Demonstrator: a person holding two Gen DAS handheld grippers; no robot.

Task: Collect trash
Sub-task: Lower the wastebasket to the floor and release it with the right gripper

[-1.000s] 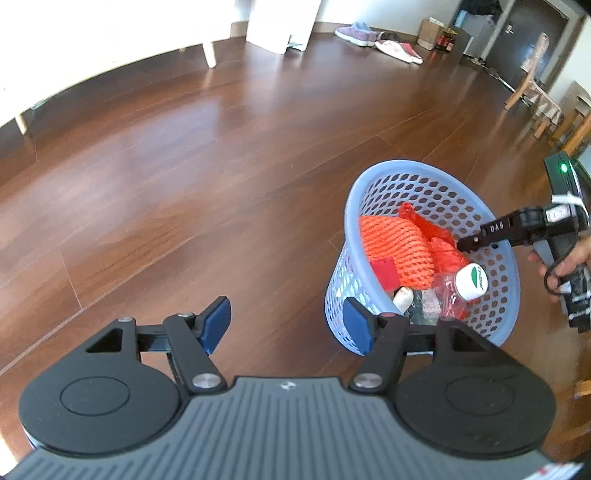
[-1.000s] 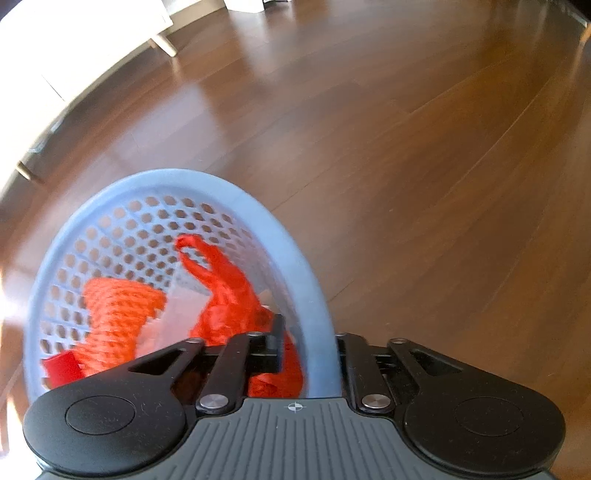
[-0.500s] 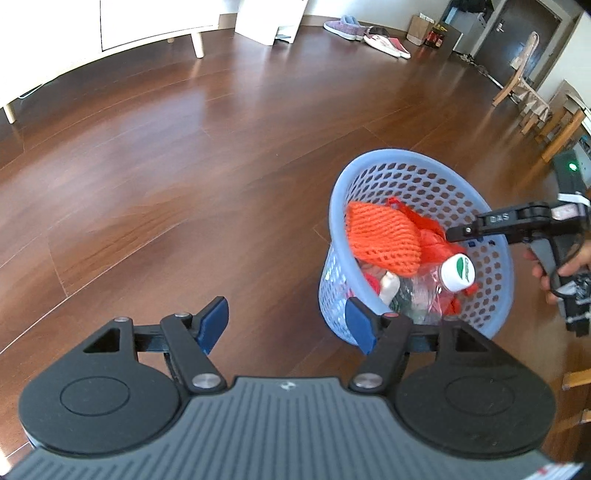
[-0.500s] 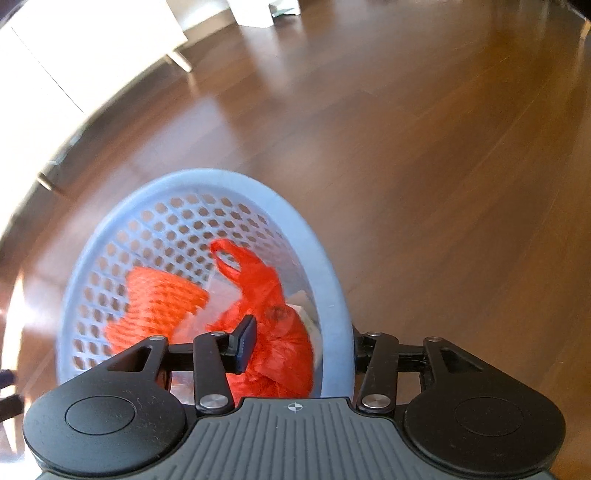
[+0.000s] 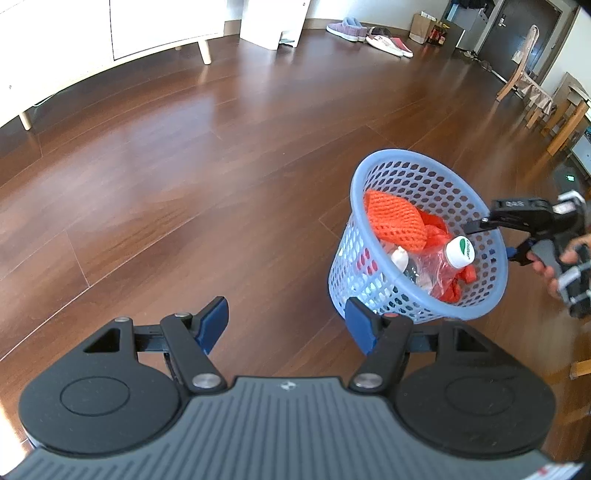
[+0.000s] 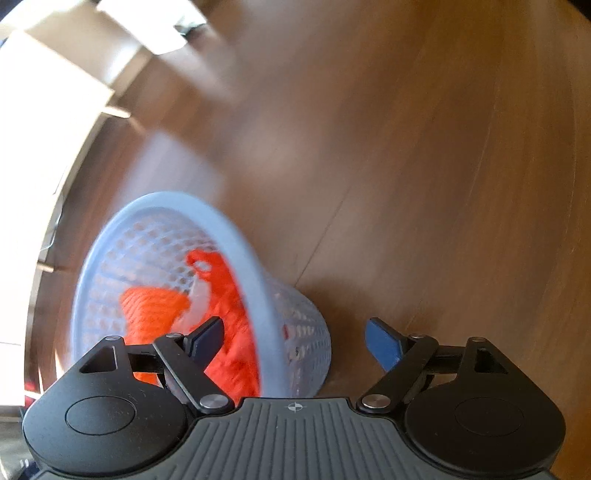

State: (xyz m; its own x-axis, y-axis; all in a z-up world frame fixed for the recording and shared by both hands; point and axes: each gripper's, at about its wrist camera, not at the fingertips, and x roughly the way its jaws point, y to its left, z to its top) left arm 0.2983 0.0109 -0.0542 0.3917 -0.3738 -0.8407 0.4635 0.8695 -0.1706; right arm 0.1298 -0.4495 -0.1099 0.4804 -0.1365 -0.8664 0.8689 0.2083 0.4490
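Observation:
A light-blue mesh basket (image 5: 373, 280) stands on the wooden floor at the right of the left wrist view. It holds an orange net bag (image 5: 395, 218), a red plastic bag (image 5: 436, 229) and a crushed clear bottle (image 5: 439, 266) with a white cap. My left gripper (image 5: 286, 326) is open and holds nothing, just in front of the basket's base. My right gripper (image 5: 484, 225) sits at the far rim. In the blurred right wrist view the right gripper (image 6: 295, 339) is open wide, one finger inside the basket (image 6: 236, 236) and one outside.
A person's hand (image 5: 554, 273) holds the right gripper. Far back are a white cabinet on legs (image 5: 147, 33), slippers (image 5: 347, 27), a brown paper bag (image 5: 421, 24) and a wooden chair (image 5: 517, 77). Bare wooden floor spreads to the left of the basket.
The right gripper was shut on the basket's rim and has opened wide, letting go of it. The left gripper has stayed open, and its view has lifted and pulled back.

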